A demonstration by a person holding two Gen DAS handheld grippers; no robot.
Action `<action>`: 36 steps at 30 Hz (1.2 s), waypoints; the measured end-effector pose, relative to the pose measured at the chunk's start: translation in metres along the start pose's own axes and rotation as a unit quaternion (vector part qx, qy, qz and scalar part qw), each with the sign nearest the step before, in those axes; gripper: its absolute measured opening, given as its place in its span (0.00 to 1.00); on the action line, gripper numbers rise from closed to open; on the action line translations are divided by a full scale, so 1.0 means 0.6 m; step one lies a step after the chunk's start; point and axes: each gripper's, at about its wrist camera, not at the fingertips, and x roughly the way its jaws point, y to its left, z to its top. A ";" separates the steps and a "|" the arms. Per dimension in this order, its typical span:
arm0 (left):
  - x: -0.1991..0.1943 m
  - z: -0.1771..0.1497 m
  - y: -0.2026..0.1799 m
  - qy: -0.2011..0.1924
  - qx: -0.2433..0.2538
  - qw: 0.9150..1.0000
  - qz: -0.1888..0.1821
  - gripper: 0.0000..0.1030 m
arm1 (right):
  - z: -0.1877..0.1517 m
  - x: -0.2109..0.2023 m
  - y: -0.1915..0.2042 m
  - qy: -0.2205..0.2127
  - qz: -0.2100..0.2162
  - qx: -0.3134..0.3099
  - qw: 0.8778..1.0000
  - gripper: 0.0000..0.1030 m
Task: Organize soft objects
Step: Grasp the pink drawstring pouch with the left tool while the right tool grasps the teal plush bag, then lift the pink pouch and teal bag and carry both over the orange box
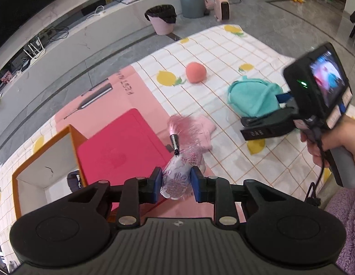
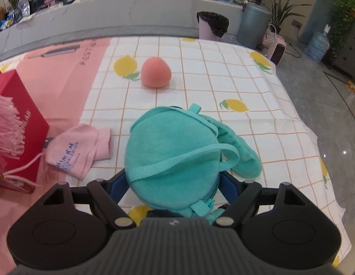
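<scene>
My left gripper (image 1: 176,184) is shut on a pink glittery pouch (image 1: 177,178) with a pink tassel (image 1: 181,126), held above the table beside the red box lid (image 1: 122,149). My right gripper (image 2: 175,185) is shut on a teal plush bag (image 2: 175,155), which also shows in the left wrist view (image 1: 253,96). A pink folded cloth (image 2: 79,151) with blue print lies left of the bag. A peach-coloured soft ball (image 2: 155,72) sits farther back; it also shows in the left wrist view (image 1: 195,72). The tassel hangs at the left edge of the right wrist view (image 2: 7,126).
An open orange box (image 1: 40,167) with a white inside stands at the left, next to the red lid. A pink sheet (image 2: 62,73) covers the table's left part over the lemon-print cloth (image 2: 223,87). Bins (image 2: 213,25) stand on the floor beyond.
</scene>
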 end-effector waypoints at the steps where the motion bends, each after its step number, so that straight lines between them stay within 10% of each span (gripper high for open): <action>1: -0.006 -0.001 0.008 -0.006 -0.006 1.000 -0.001 0.29 | -0.001 -0.009 0.000 -0.004 0.002 0.001 1.000 0.78; 24: -0.140 -0.090 0.182 -0.082 -0.079 0.993 0.029 0.18 | 0.030 -0.161 0.084 -0.096 0.080 0.002 0.992 0.78; 36: -0.198 -0.120 0.260 -0.114 -0.103 0.986 0.067 0.18 | 0.093 -0.319 0.205 -0.195 0.154 -0.045 0.968 0.78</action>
